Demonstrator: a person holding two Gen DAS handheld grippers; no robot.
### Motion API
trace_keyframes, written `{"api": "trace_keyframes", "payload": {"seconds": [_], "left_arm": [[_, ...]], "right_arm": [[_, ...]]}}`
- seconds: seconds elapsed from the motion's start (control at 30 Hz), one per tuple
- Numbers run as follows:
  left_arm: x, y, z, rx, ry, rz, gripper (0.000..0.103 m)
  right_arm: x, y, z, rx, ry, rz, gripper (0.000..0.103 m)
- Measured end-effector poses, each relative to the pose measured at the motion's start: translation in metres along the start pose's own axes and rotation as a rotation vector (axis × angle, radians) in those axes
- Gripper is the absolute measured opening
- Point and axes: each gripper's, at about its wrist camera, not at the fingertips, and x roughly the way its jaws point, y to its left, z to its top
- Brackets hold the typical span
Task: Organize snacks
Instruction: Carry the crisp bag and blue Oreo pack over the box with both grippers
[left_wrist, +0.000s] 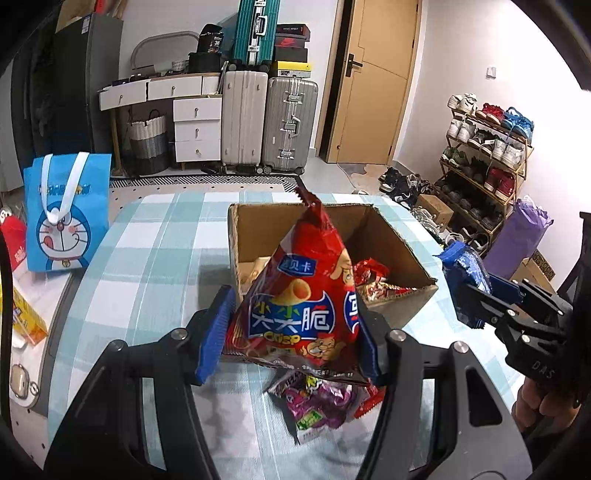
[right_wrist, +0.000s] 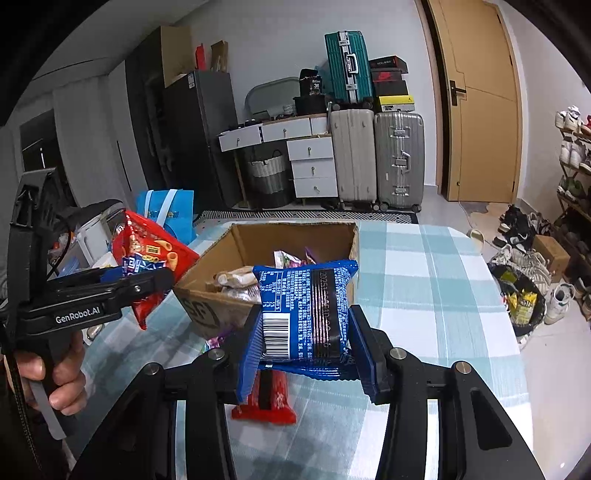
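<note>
My left gripper (left_wrist: 295, 328) is shut on a red crisp bag (left_wrist: 299, 295) and holds it upright above the table, just in front of the open cardboard box (left_wrist: 391, 236). My right gripper (right_wrist: 308, 332) is shut on a blue snack packet (right_wrist: 306, 310), held in the air near the box's (right_wrist: 207, 306) front corner. The box holds several snacks. Each gripper shows in the other's view: the right one (left_wrist: 469, 288) to the right of the box, the left one (right_wrist: 147, 273) with the red bag (right_wrist: 151, 251) to the left.
A purple snack packet (left_wrist: 317, 402) lies on the checked tablecloth (left_wrist: 147, 258) under the red bag. A red packet (right_wrist: 266, 402) lies on the cloth under the blue one. A blue cartoon bag (left_wrist: 66, 214) stands at the left. Suitcases, drawers and a shoe rack (left_wrist: 487, 158) stand beyond.
</note>
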Motion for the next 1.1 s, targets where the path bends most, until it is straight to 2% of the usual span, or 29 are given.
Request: {"api": "trace_keyframes", "payload": {"seconds": [0.3, 0.7, 1.1], "left_arm": [[0.017, -0.008, 0.018, 0.042, -0.018, 0.016, 0.057], [0.037, -0.005, 0.047, 0.039, -0.047, 0.030, 0.057], [0.062, -0.005, 0.056, 0.043, -0.036, 0.028, 0.057]], "right_arm": [[0.010, -0.002, 0.013, 0.006, -0.014, 0.016, 0.045], [0.029, -0.007, 0.030, -0.014, -0.029, 0.014, 0.045], [0.047, -0.007, 0.045, -0.021, -0.034, 0.026, 0.045]]}}
